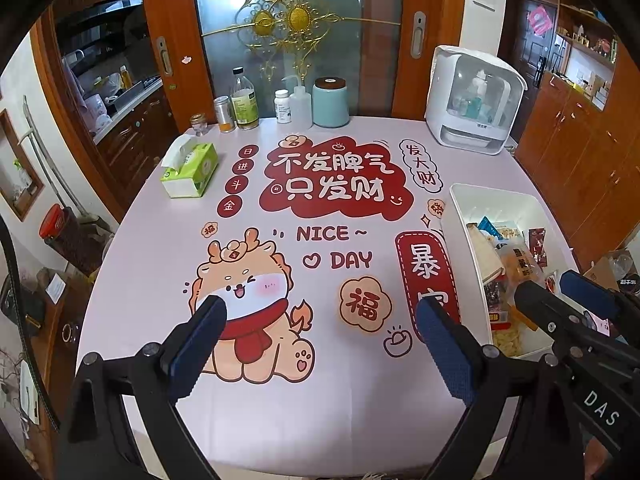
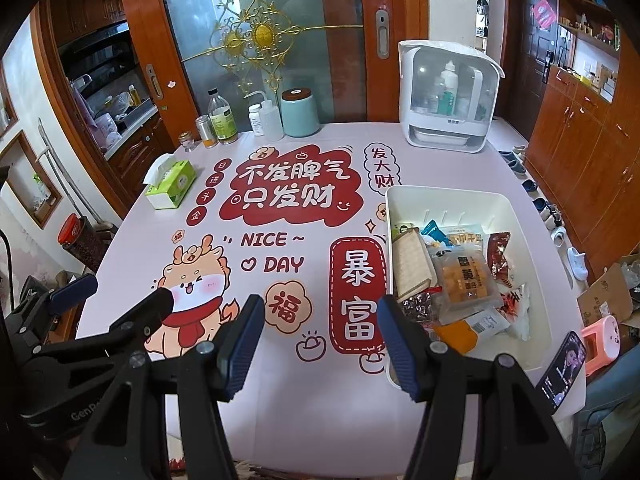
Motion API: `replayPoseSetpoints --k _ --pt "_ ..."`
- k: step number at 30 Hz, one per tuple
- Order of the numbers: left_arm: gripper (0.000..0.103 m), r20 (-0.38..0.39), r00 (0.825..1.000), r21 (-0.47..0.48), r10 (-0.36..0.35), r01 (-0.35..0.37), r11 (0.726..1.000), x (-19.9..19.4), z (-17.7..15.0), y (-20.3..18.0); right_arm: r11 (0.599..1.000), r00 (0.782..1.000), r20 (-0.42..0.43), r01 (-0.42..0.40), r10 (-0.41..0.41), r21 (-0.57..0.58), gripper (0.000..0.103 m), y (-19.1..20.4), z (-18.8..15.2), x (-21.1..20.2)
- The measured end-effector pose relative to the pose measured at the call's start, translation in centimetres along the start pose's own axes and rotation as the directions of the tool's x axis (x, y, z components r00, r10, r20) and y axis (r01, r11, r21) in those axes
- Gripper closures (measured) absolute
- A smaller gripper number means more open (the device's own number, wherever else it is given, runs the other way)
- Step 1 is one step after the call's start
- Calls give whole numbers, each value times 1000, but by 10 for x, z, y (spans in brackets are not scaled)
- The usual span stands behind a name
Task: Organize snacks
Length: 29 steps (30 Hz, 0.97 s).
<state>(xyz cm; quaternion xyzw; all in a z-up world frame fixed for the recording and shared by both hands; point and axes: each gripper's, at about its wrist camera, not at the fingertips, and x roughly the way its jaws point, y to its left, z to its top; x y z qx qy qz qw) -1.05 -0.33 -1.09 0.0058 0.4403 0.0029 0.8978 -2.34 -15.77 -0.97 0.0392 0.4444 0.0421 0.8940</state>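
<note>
I hold my left gripper (image 1: 320, 336) and right gripper (image 2: 320, 338) spread apart, empty. Every snack (image 2: 466, 280) lies inside the white bin (image 2: 404, 194) (none outside it), so sorting looks finished.

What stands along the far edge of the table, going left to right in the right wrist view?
Small glass jar → metal tin → glass bottle with green label → white pill bottle → squeeze bottle → teal canister → white storage cabinet.
</note>
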Motion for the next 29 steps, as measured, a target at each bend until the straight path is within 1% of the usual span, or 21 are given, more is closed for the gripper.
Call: replayPoseSetpoints --k 17,29 --pt "8 -5 1000 0 2 -2 1000 1 1 -1 1000 1000 -3 -1 1 2 44 -1 0 1" --pt "8 -11 1000 5 1 -1 1000 5 -5 1 1000 1000 -6 -2 2 4 44 -2 -3 3"
